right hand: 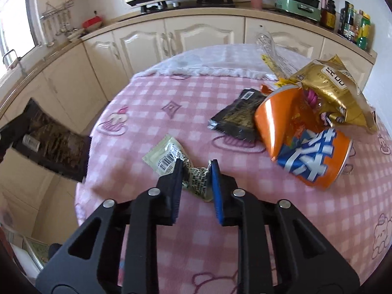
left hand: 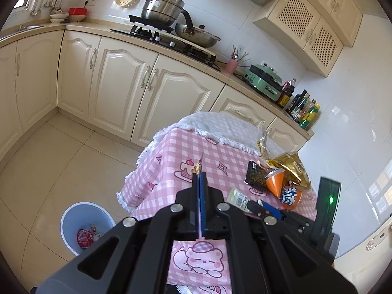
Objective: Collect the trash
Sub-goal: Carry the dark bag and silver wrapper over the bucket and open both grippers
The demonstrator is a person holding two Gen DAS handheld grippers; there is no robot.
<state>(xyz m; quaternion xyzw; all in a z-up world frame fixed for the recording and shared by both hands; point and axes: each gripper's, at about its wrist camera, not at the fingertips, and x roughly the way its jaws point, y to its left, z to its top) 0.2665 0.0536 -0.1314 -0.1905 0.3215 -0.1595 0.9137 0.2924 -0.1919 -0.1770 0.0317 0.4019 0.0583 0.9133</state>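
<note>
My left gripper [left hand: 199,175] is shut on a dark snack wrapper. That wrapper shows edge-on as a thin tip [left hand: 199,165] in the left wrist view and hangs flat [right hand: 54,144] left of the table in the right wrist view. My right gripper [right hand: 196,164] is shut on a pale green sachet [right hand: 164,156], which is crumpled between the blue pads on the pink checked tablecloth [right hand: 171,93]. An orange noodle cup [right hand: 306,152], a gold bag [right hand: 335,90], a black packet [right hand: 237,117] and a clear wrapper [right hand: 269,49] lie at the right of the table.
A pale blue bin [left hand: 73,218] stands on the tiled floor left of the table, with red packaging inside. Cream kitchen cabinets [left hand: 117,80] run behind, carrying a hob, pots and bottles. A white wall closes the right side.
</note>
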